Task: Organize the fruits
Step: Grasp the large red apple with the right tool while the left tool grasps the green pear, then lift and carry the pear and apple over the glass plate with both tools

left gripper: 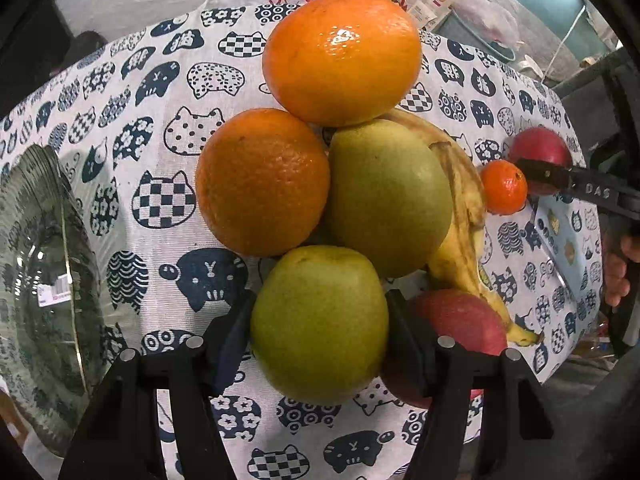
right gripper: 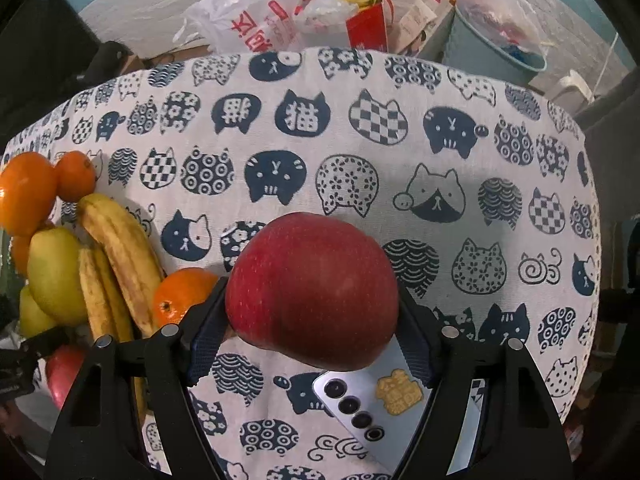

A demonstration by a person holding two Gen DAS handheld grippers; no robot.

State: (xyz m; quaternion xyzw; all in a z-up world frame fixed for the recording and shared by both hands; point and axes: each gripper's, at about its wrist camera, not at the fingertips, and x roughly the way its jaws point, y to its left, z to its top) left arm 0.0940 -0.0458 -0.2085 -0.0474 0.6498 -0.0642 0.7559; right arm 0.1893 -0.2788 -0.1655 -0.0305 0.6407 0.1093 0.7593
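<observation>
The left gripper (left gripper: 320, 344) pinches a green pear (left gripper: 320, 322) from both sides, its black fingers (left gripper: 230, 338) hiding the fruit's flanks and its underside cut off behind the gripper frame, above a tablecloth (left gripper: 160, 128) printed with navy cat faces. Just beyond that pear sits a tight cluster: a second green pear (left gripper: 390, 198), a dimpled orange (left gripper: 262, 182) touching it on the left, and a glossier orange (left gripper: 342, 56) at the far side, with a spotted, browning banana (left gripper: 460, 216) curving out from behind the second pear, much of its length concealed. A red apple (left gripper: 460, 320) lies partly hidden behind the left gripper's right finger. At the left edge a clear glass bowl (left gripper: 44, 280) is cropped by the frame, a label inside it too blurred to read. The right gripper (right gripper: 312, 316) clasps a second red apple (right gripper: 312, 294), deep crimson with pale speckles, pads tight against both its sides; whether the fruit touches the cloth cannot be told. Beneath it lies a silver phone (right gripper: 372, 412), its top hidden by the apple and its lower end by the gripper frame. A small tangerine (right gripper: 182, 294) peeks out beside the right gripper's left finger, half covered. Bags and a pale tub beyond the table edge are too warped to identify.
</observation>
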